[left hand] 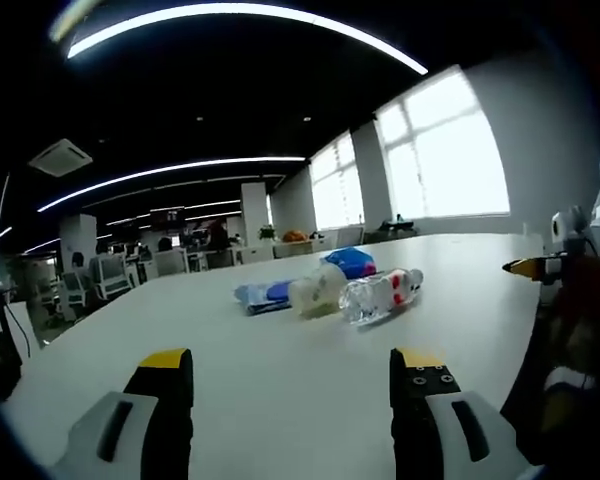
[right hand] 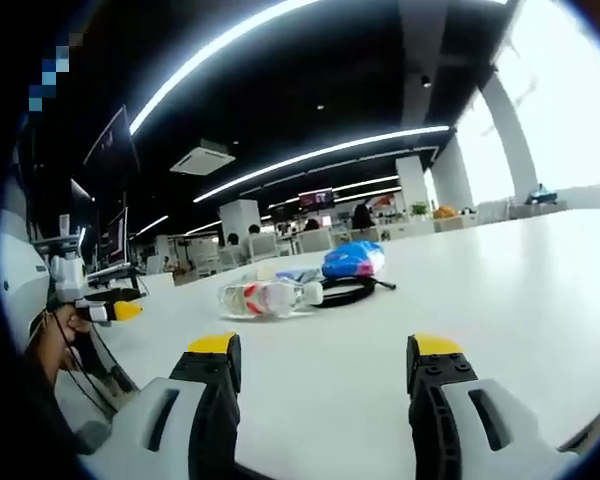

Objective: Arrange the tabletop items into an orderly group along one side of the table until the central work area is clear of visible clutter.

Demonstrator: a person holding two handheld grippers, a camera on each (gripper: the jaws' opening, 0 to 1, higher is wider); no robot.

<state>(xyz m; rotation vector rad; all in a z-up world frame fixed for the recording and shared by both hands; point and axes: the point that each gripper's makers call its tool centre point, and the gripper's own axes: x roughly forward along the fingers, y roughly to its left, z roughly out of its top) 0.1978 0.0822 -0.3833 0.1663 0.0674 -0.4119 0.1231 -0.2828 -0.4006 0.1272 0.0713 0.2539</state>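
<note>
Both claws (left hand: 290,385) (right hand: 325,375) gape empty over smooth white table (left hand: 280,400); clear crinkled bottle (left hand: 380,295) lies sideways

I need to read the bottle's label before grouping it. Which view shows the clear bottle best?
The left gripper view: the bottle lies larger there, its red-marked label and cap end facing the camera, beside a blue packet. In the right gripper view the bottle is smaller and seen side-on.

Two clear bottles (left hand: 380,295) (left hand: 315,288) – one blue pouch (right hand: 352,259) – one black cable (right hand: 348,292)
</note>
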